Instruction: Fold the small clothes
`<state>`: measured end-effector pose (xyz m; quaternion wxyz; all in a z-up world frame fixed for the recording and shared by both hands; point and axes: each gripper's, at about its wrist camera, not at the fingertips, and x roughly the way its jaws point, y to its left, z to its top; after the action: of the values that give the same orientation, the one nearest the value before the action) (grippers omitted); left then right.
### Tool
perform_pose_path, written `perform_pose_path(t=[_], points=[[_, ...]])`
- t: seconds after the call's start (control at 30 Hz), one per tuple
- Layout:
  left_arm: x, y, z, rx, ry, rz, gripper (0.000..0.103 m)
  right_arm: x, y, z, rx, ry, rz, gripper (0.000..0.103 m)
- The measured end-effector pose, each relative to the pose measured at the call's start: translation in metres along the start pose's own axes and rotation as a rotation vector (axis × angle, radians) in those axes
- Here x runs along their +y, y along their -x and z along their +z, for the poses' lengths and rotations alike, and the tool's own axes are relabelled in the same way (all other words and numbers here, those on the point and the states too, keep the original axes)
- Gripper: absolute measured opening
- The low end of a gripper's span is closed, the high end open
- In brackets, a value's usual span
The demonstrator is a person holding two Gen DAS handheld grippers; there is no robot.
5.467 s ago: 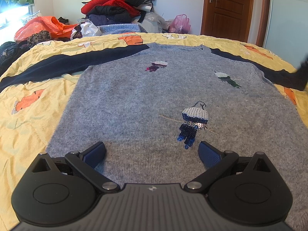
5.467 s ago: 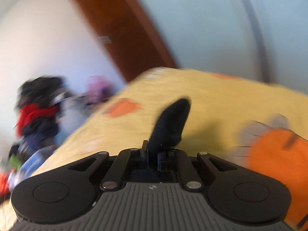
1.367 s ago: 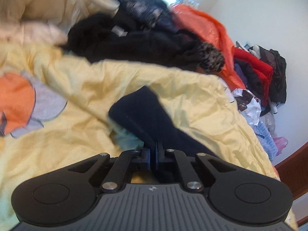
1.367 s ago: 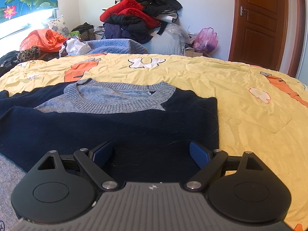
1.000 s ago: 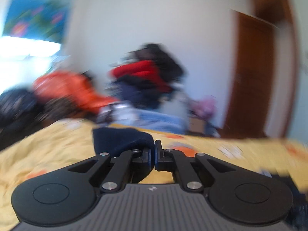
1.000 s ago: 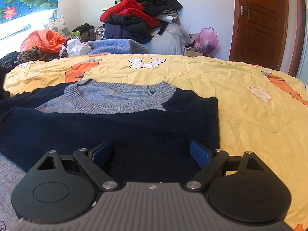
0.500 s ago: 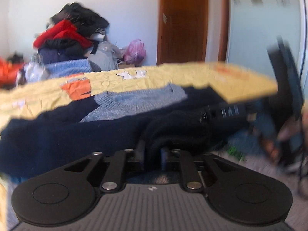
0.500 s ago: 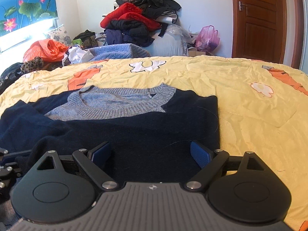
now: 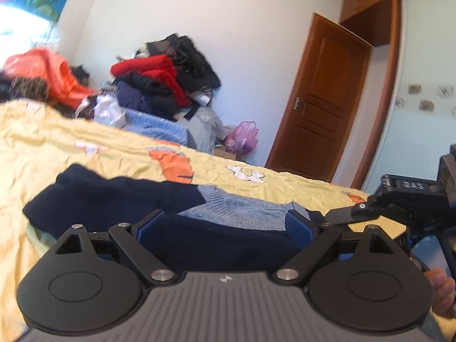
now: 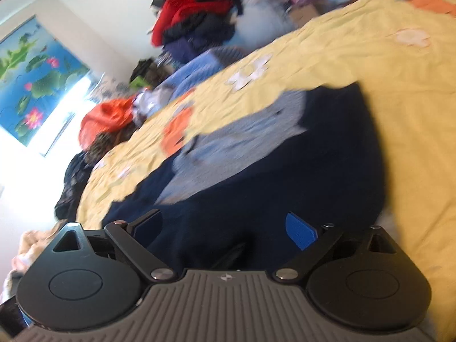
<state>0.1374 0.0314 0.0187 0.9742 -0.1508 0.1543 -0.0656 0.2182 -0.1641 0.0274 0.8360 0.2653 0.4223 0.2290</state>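
The sweater lies flat on the yellow bedspread, with both navy sleeves already folded across the grey body, just under the neckline. The left gripper hovers low over the folded sleeve with its 2 fingers spread wide and nothing between them. The right gripper is also wide and empty, tilted over the same navy part; its view is blurred, so I cannot tell if it touches the cloth.

I think the next step is to fold the body. To do it well, each gripper should pinch only the hem corners on its own side, lift both together at 1 height, and lay the hem up to the neckline without dragging the sleeves out of place.
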Motion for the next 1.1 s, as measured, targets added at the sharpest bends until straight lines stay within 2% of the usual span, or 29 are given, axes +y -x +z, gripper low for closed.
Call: perform_pose_path(t=[0.07,0.17,0.27,0.3,0.33,0.37,0.4,0.57,0.7,0.8,0.97,1.1], points=[[0.008,0.0,0.001,0.004,0.043,0.006,0.092,0.015,-0.011,-0.004,0.05,0.029,-0.01,0.09],[0.016,-0.002,0.003,0.01,0.094,0.016,0.092,0.028,-0.028,-0.012,0.099,0.075,-0.103,0.089],[0.019,-0.003,0.003,0.015,0.114,0.017,0.092,0.036,-0.033,-0.019,0.082,0.121,-0.125,0.085],[0.019,-0.004,0.003,0.015,0.115,0.017,0.092,0.038,-0.034,-0.019,0.083,0.138,-0.131,0.072],[0.019,-0.003,0.003,0.014,0.113,0.016,0.092,0.04,-0.036,-0.02,0.093,0.155,-0.134,0.045],[0.019,-0.003,0.003,0.015,0.111,0.015,0.092,0.039,-0.038,-0.02,0.108,0.167,-0.134,0.032],[0.019,-0.004,0.003,0.014,0.11,0.015,0.092,0.039,-0.04,-0.019,0.111,0.179,-0.127,0.027],[0.019,-0.004,0.003,0.012,0.109,0.019,0.092,0.06,-0.029,-0.006,0.05,0.317,-0.13,0.026],[0.018,-0.004,0.003,0.011,0.104,0.025,0.092,0.085,-0.007,0.025,-0.031,0.415,-0.125,0.026],[0.018,-0.004,0.003,0.013,0.105,0.029,0.092,0.091,0.012,0.047,-0.086,0.472,-0.158,0.026],[0.018,-0.004,0.003,0.013,0.107,0.031,0.092,0.044,0.027,0.066,-0.079,0.426,-0.276,0.026],[0.018,-0.005,0.003,0.025,0.105,0.029,0.092,-0.005,0.019,0.055,-0.035,0.371,-0.366,0.026]])
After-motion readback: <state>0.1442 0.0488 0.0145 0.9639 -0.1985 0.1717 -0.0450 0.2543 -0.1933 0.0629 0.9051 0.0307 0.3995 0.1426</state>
